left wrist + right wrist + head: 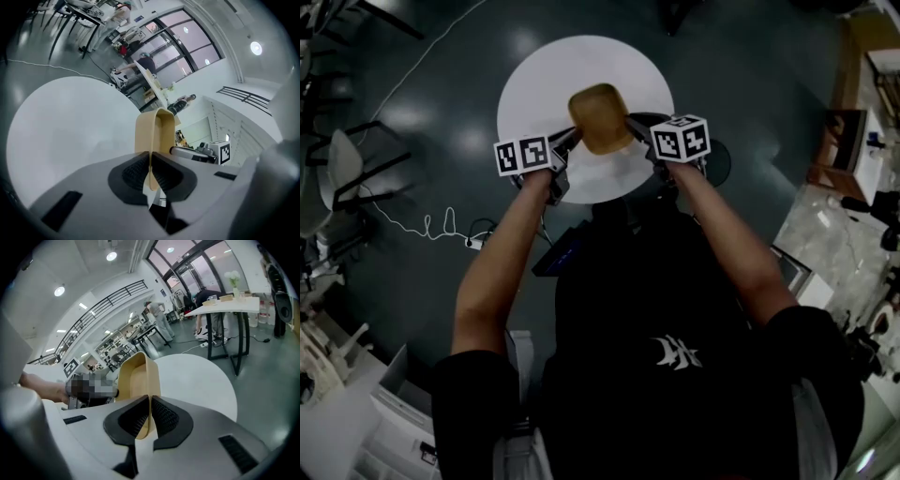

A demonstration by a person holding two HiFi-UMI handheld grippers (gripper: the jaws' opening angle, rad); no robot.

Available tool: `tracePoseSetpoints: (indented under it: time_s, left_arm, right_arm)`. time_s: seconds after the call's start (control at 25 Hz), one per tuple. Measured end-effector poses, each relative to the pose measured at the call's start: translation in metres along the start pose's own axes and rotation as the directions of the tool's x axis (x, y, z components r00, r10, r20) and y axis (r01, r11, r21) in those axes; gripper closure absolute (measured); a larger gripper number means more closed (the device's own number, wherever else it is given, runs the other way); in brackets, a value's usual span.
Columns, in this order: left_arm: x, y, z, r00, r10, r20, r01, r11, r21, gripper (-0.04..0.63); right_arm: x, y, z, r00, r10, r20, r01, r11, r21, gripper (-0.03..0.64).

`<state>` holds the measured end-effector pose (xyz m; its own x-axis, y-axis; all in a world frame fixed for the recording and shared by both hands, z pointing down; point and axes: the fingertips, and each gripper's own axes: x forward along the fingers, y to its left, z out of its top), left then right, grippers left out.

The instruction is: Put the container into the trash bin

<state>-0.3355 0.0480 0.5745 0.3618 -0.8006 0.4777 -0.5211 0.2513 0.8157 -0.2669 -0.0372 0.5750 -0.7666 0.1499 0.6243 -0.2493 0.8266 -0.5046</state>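
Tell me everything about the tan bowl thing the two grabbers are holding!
The container is a tan, rounded-square tub, open on top and looking empty, with thin walls like plastic or pulp. The left gripper and right gripper each pinch its rim from opposite sides, holding it over the round white table.

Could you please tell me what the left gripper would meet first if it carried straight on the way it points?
The left gripper is shut on the tan container at its rim, so the container comes first. Beyond it probably lies the right gripper, though depth is unclear.
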Motion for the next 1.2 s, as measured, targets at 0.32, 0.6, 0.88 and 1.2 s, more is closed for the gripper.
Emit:
tracePoseSetpoints:
  time_s: [0.32, 0.6, 0.88, 1.2]
  left_arm:
    - [0.06, -0.047, -0.002, 0.992, -0.039, -0.118, 0.05, 0.995, 0.085, 0.572]
    - [0.131, -0.12, -0.048, 0.98, -0.051, -0.19, 0.077, 0.988, 0.134, 0.572]
    - [0.177, -0.171, -0.087, 0.969, -0.069, -0.238, 0.108, 0.982, 0.155, 0.572]
    - [0.262, -0.244, -0.136, 0.944, -0.087, -0.317, 0.157, 0.967, 0.201, 0.572]
  right_arm:
    - [-0.062, -0.047, -0.005, 0.988, -0.101, 0.118, 0.09, 0.991, 0.101, 0.568]
    - [-0.152, -0.106, -0.037, 0.968, -0.163, 0.19, 0.134, 0.979, 0.154, 0.568]
    - [-0.22, -0.138, -0.066, 0.954, -0.202, 0.224, 0.162, 0.969, 0.184, 0.568]
    - [-0.314, -0.205, -0.106, 0.924, -0.274, 0.267, 0.213, 0.948, 0.236, 0.568]
